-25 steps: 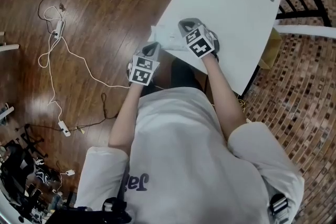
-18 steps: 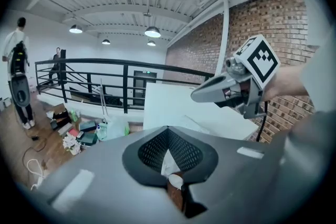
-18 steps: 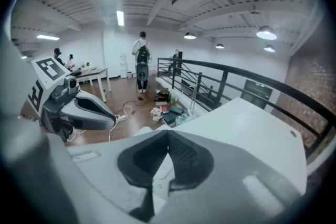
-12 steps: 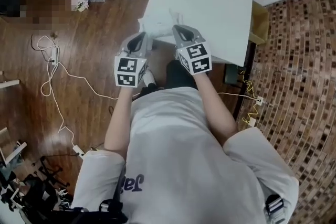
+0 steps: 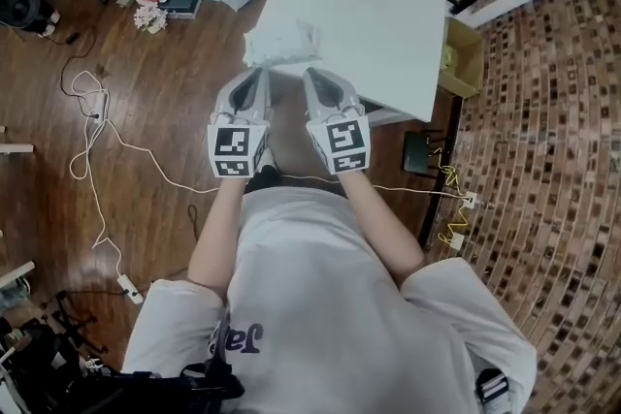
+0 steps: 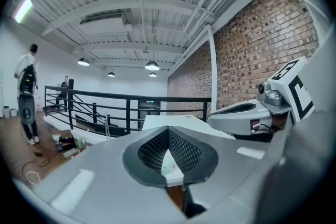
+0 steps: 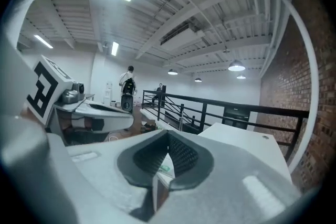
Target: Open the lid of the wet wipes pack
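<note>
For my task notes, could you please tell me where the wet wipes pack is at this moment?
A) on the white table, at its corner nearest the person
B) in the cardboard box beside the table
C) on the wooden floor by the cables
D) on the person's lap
A: the head view shows the wet wipes pack lying on the white table at its near corner, just ahead of the left gripper and the right gripper.

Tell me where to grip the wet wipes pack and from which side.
Grip the wet wipes pack by its crumpled near edge, coming in low from the person's side. It lies flat at the table's near corner, that edge facing the left gripper. The lid cannot be made out.
</note>
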A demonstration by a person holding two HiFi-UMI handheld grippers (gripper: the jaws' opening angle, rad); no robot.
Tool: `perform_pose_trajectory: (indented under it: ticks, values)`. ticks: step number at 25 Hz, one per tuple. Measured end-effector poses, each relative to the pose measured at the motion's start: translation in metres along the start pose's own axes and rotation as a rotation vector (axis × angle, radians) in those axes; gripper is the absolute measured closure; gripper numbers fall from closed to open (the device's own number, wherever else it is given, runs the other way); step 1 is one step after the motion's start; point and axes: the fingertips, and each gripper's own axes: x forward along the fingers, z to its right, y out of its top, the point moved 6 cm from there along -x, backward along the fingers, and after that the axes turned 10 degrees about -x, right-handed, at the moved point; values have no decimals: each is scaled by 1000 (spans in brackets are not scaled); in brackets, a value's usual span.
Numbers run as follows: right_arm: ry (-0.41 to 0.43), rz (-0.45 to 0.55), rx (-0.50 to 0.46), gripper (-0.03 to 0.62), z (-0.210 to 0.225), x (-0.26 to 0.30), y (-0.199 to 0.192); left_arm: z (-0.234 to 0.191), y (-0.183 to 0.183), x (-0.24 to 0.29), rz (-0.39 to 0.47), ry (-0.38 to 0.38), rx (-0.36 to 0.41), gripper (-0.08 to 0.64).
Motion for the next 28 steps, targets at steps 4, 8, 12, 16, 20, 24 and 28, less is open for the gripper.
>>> perform_pose_trajectory:
  ticks: [4,8,12,16,20,24,28]
  values:
    - [-52,21,-22,603,2,-77,-3,53,-4,-49,38,65,45,545]
    - [-68,-2,-77,603,-19,-162,-14,112,-10,-112,51,151,20,545]
    - [-11,-1,0,603,-34,-209,-17,153,-9,-159,77,185,48,545]
    - [-19,71,43,603,-39,-233,15,160,11,-191,128,184,71,545]
    - [-66,130,33,603,-36,-236,45,159,31,-204,183,153,91,545]
    - [-63,148,7,601,-43,-244,58,160,28,-216,198,146,59,545]
    - [-24,132,-5,601,-76,-247,60,152,19,-235,200,125,-15,545]
